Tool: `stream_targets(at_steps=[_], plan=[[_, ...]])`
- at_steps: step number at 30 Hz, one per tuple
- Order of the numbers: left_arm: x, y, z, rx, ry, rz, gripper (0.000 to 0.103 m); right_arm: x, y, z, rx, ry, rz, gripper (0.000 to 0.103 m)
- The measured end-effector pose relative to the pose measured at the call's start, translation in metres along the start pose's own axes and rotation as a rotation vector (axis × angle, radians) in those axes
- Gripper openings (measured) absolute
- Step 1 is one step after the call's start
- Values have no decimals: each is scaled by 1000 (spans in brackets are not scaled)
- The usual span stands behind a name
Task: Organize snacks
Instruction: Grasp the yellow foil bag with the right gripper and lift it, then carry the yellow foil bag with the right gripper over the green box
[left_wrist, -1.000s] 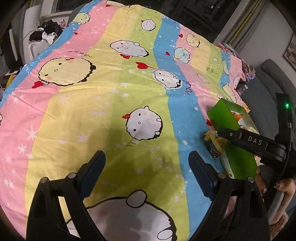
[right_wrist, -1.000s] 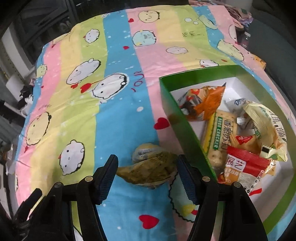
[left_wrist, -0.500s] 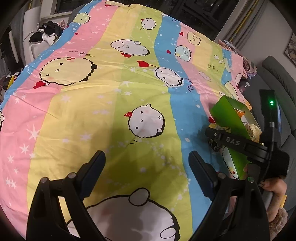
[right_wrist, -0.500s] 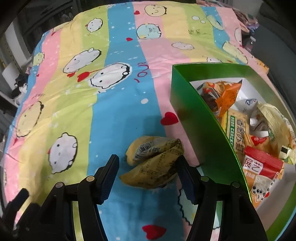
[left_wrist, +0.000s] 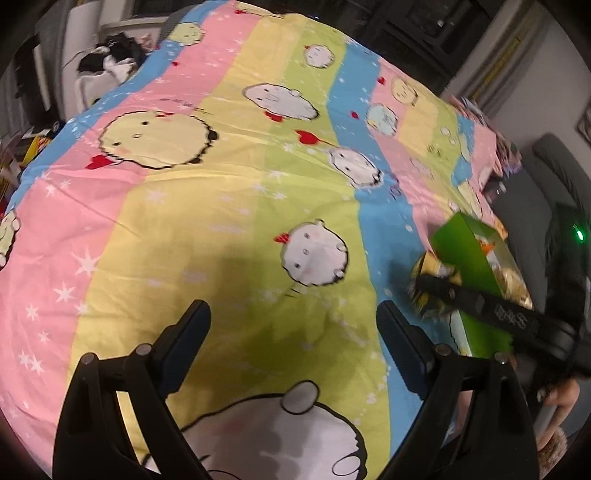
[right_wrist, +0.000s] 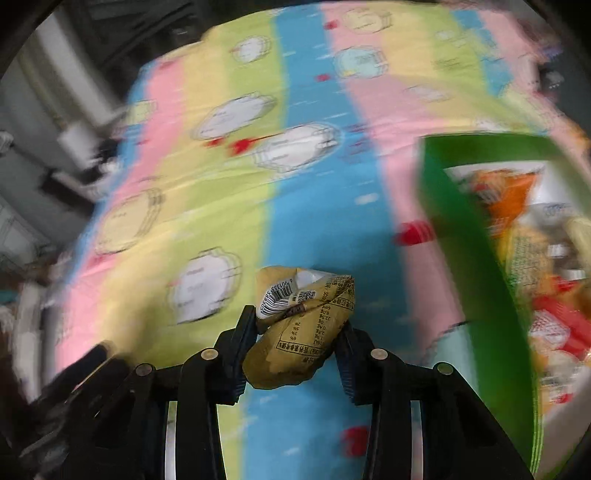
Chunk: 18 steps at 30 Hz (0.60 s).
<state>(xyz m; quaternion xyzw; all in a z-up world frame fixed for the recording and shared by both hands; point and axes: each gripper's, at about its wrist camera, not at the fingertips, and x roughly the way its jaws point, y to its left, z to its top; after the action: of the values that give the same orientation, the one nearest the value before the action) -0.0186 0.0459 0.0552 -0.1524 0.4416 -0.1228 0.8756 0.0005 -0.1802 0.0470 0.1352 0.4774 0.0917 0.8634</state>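
A crumpled yellow snack packet (right_wrist: 301, 328) is clenched in the right claw (right_wrist: 295, 343), presumably for the green box (right_wrist: 465, 236) at right; the left claw (left_wrist: 293, 332) is held released above the bed (left_wrist: 221, 206).

Wide bare striped cartoon bedsheet (left_wrist: 229, 221) ahead; tall green cardboard box wall (right_wrist: 469, 266) blocks the right.

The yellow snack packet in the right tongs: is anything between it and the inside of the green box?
Only the green box's near wall, to the right of the yellow snack packet held by the right tongs; the packet must probably pass over it.
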Motion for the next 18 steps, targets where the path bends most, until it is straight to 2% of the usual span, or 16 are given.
stream_targets(at_steps=[2, 3, 8, 12, 15, 18], plan=[[-3, 7, 2, -26, -5, 0, 91, 4, 10, -3, -37, 38, 92, 41], [-4, 9, 3, -31, -7, 1, 91, 7, 15, -5, -66, 55, 110, 41], [-2, 9, 2, -27, 4, -2, 91, 27, 28, -14, -126, 138, 90, 42], [4, 2, 0, -3, 31, -52, 91, 20, 25, -12, -110, 160, 114, 54], [8, -7, -3, 10, 49, -118, 91, 2, 17, -11, -97, 123, 116, 56], [12, -22, -7, 50, 66, -174, 91, -10, 10, -5, -73, 77, 112, 65]])
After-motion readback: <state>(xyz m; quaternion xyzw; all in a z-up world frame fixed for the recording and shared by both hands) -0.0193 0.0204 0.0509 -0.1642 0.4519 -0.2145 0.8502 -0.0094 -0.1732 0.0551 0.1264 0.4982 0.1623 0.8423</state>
